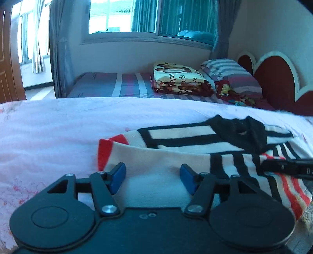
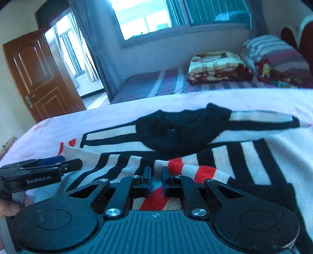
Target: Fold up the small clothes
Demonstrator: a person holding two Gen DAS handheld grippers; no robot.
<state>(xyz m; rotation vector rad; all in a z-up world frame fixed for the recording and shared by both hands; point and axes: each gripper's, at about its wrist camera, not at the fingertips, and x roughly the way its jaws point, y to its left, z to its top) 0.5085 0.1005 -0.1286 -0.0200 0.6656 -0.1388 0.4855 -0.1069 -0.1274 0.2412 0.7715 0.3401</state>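
Note:
A knitted sweater point(image 1: 195, 140), white with black and red stripes and a black collar point(image 2: 176, 132), lies spread on a pale pink bed sheet point(image 1: 49, 127). My left gripper point(image 1: 152, 175) is open over the sweater's plain white edge, its blue pads apart and gripping nothing. In the right wrist view it shows at the left edge as the left gripper point(image 2: 58, 162), held by a hand point(image 2: 7, 209). My right gripper point(image 2: 156, 180) is shut on the red-and-white striped sleeve point(image 2: 195, 170), which lies across the sweater's body point(image 2: 244, 156). The right gripper's black finger point(image 1: 289, 166) enters the left wrist view from the right.
Behind the pink bed stands a second bed with a striped sheet point(image 1: 117, 84), a folded printed blanket point(image 1: 180, 80), a striped pillow point(image 1: 230, 72) and a red headboard point(image 1: 273, 78). A brown door point(image 2: 39, 74) stands open at the left under a wide window point(image 2: 156, 17).

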